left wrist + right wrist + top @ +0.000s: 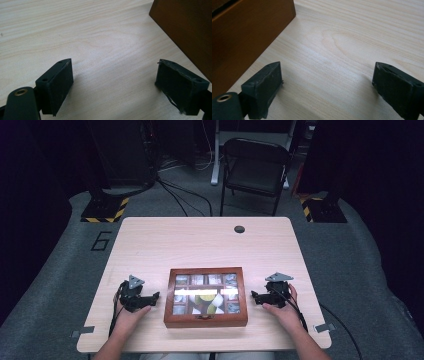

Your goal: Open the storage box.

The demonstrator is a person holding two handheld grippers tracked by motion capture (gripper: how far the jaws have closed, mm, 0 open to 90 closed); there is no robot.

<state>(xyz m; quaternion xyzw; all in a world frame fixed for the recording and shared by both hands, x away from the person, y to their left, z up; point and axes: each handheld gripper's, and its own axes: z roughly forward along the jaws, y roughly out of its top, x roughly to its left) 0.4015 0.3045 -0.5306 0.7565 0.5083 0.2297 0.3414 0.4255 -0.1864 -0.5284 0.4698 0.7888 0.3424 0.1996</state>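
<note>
A brown wooden box (205,297) with a glass-paned lid lies near the table's front edge; several small compartments show through the glass. My left gripper (152,296) rests on the table just left of the box, jaws wide open with nothing between them. In the left gripper view the box's side (185,27) stands at upper right, beyond my left gripper (115,82). My right gripper (255,296) sits just right of the box, also open and empty. The right gripper view has the box wall (244,35) at left, close to my right gripper (327,87).
The light wooden table (205,245) has a dark round hole (239,229) near its far edge. A black folding chair (255,167) stands behind the table, with cables on the grey floor. Bare tabletop lies beyond the box.
</note>
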